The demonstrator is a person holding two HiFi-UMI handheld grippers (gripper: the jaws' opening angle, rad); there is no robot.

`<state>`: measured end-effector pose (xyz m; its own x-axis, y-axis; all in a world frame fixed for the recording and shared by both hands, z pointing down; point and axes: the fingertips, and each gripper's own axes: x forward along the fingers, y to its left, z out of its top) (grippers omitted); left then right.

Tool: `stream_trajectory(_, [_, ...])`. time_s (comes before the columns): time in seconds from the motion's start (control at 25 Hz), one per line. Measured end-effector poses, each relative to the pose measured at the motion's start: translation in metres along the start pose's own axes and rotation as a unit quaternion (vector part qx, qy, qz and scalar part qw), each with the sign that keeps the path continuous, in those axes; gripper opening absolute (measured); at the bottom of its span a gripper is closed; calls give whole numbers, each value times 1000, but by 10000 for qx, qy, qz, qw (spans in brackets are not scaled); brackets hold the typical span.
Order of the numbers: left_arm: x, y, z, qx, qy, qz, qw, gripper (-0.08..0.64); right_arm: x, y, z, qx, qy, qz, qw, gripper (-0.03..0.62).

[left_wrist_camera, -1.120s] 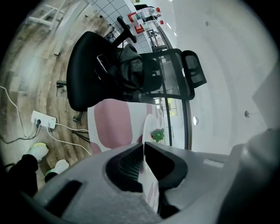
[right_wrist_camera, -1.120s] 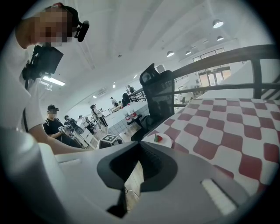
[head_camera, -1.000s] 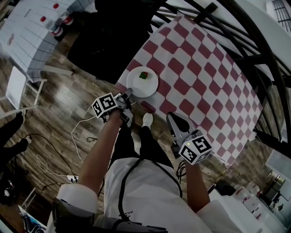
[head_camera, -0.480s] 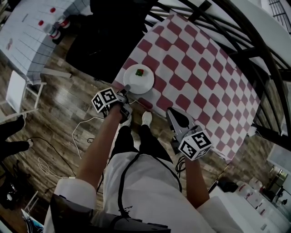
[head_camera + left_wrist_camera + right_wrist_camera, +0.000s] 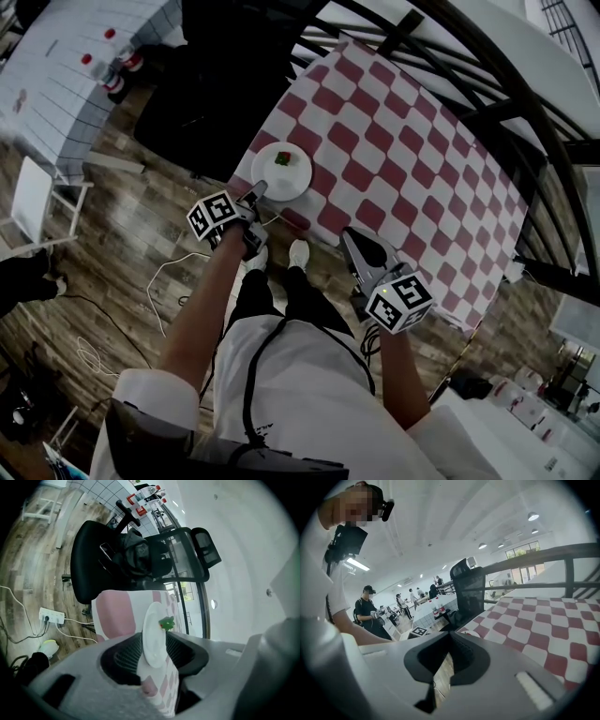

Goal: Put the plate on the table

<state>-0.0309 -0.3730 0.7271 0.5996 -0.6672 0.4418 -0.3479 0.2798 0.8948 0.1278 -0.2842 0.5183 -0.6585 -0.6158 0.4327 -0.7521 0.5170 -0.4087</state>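
Two claws in my views: the left claw (image 5: pixel 255 195) has just been opening and stands wide, the rim of the plate (image 5: pixel 281 172) between its jaws. That plate sits on the checked table (image 5: pixel 412 169), at its near corner. My right claw (image 5: pixel 354 242) is closed and empty.

Wood-plank floor (image 5: pixel 122 244) seen, cables (image 5: pixel 70 620) and white power strip (image 5: pixel 51 616) laid on it. Black office chair (image 5: pixel 117 559) parked near white gridded table (image 5: pixel 66 75). Ceiling lights (image 5: pixel 532 516) lit, windows (image 5: pixel 520 550) at back.
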Motion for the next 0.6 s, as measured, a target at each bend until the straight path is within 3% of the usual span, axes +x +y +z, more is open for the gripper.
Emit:
stream_trajectory(0.28, [-12, 4, 5, 171, -24, 117, 9998, 172, -1, 8, 5, -123, -62, 31, 9999, 9])
stream_trajectory(0.6, [-38, -24, 8, 489, -124, -90, 9987, 106, -3, 14, 17, -259, -226, 146, 9993, 9])
